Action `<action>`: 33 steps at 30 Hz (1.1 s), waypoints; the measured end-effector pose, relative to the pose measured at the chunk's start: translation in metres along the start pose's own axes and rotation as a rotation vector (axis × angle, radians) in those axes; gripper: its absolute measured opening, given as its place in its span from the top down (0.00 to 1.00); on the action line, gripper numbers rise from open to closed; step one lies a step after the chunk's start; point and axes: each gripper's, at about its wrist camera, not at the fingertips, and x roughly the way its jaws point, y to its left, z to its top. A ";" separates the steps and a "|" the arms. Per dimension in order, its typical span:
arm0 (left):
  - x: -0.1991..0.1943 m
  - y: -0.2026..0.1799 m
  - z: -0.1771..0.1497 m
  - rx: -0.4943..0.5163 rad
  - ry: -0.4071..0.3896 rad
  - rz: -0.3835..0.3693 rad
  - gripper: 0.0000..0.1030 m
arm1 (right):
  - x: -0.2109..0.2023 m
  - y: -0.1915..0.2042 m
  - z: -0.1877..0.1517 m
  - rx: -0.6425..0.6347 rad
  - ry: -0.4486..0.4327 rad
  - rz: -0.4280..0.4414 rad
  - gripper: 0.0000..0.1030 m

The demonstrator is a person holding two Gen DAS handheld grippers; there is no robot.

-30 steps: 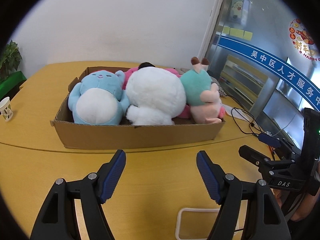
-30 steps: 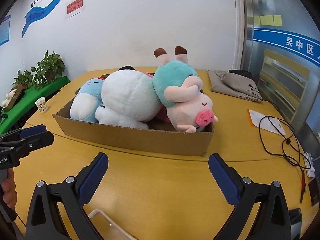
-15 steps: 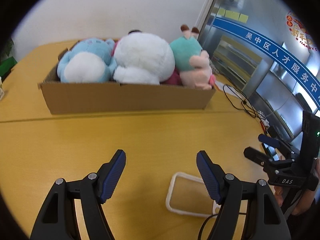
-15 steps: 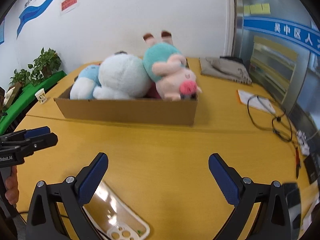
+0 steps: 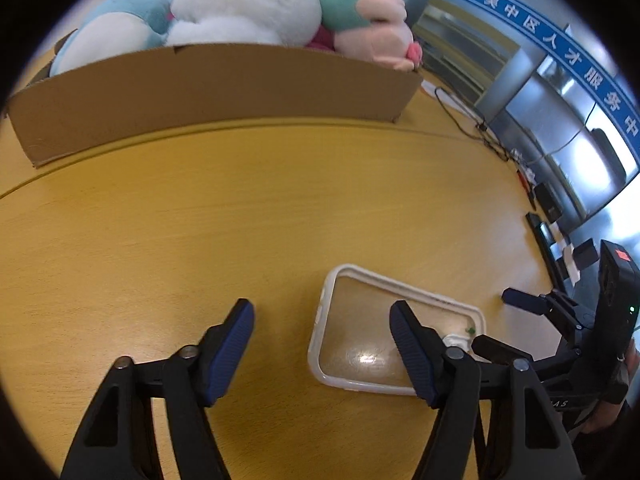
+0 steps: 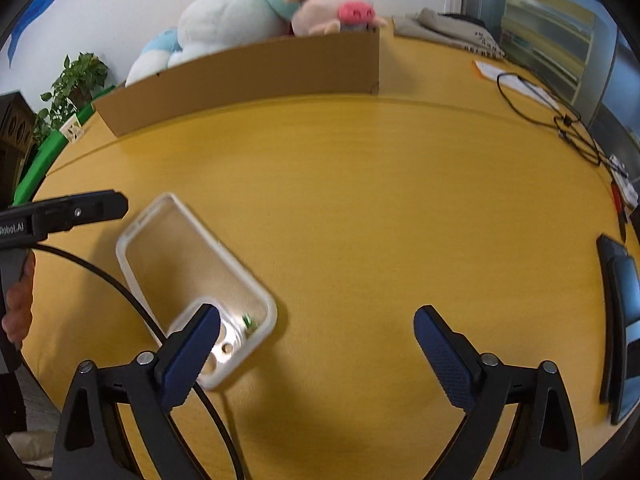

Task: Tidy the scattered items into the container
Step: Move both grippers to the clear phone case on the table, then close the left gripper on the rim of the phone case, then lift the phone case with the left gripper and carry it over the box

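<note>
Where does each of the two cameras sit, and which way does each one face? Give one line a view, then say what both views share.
Left wrist: on the left gripper, facing down and forward over the table; its own two fingers show, the right gripper at the right edge.
Right wrist: on the right gripper, facing likewise; its fingers show, plus the left gripper and a hand at the left edge.
Shared: the clear phone case, the cardboard box of plush toys.

One cardboard box (image 5: 224, 92) holds what looks like four plush toys (image 5: 244, 4). One clear phone case (image 6: 188, 280) lies on the worktop (image 6: 380, 208).
</note>
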 end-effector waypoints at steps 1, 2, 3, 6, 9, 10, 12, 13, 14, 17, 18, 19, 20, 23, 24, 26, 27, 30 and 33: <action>0.005 -0.001 -0.001 0.003 0.021 0.001 0.45 | 0.002 0.003 -0.004 -0.008 0.003 -0.013 0.11; 0.008 -0.002 -0.001 0.006 0.033 0.002 0.54 | 0.003 0.005 -0.007 -0.019 0.001 -0.031 0.13; 0.007 -0.004 -0.002 0.016 0.026 0.021 0.58 | 0.002 0.007 -0.008 -0.023 -0.003 -0.040 0.15; 0.008 -0.007 -0.001 0.029 0.034 0.054 0.75 | 0.001 0.009 -0.007 -0.020 -0.020 -0.051 0.32; 0.009 -0.007 -0.002 0.018 0.049 0.038 0.92 | 0.001 0.017 -0.005 -0.046 -0.020 -0.042 0.45; 0.009 -0.007 -0.003 0.009 0.047 0.035 0.92 | 0.000 0.020 -0.004 -0.057 -0.020 -0.040 0.52; 0.008 -0.006 -0.004 0.004 0.046 0.033 0.93 | -0.001 0.024 -0.003 -0.066 -0.019 -0.018 0.66; 0.006 -0.006 -0.004 0.002 0.041 0.035 0.94 | 0.000 0.025 -0.002 -0.072 -0.018 -0.011 0.73; 0.005 -0.006 -0.004 0.002 0.038 0.036 0.94 | 0.000 0.027 -0.002 -0.080 -0.017 -0.006 0.79; -0.005 -0.006 -0.004 0.004 0.020 0.045 0.94 | -0.001 0.031 0.000 -0.091 -0.020 -0.011 0.81; -0.008 -0.006 -0.003 0.003 0.012 0.039 0.94 | -0.002 0.031 0.001 -0.087 -0.027 -0.005 0.82; -0.014 -0.006 -0.001 0.003 -0.001 0.036 0.94 | -0.005 0.031 0.003 -0.084 -0.037 -0.005 0.84; -0.020 -0.007 0.002 0.005 -0.014 0.036 0.94 | -0.009 0.031 0.006 -0.083 -0.052 -0.008 0.85; -0.043 -0.012 0.015 0.020 -0.074 0.044 0.95 | -0.024 0.032 0.020 -0.094 -0.110 -0.013 0.86; -0.051 -0.013 0.019 0.026 -0.097 0.049 0.95 | -0.030 0.033 0.027 -0.102 -0.134 -0.018 0.87; -0.069 -0.014 0.031 0.036 -0.145 0.060 0.95 | -0.042 0.036 0.043 -0.124 -0.183 -0.024 0.88; -0.078 -0.013 0.036 0.037 -0.166 0.063 0.95 | -0.048 0.038 0.051 -0.135 -0.208 -0.024 0.88; -0.100 -0.008 0.051 0.034 -0.218 0.078 0.95 | -0.066 0.046 0.079 -0.174 -0.284 -0.023 0.88; -0.120 -0.005 0.065 0.037 -0.268 0.102 0.95 | -0.081 0.058 0.107 -0.221 -0.351 -0.025 0.89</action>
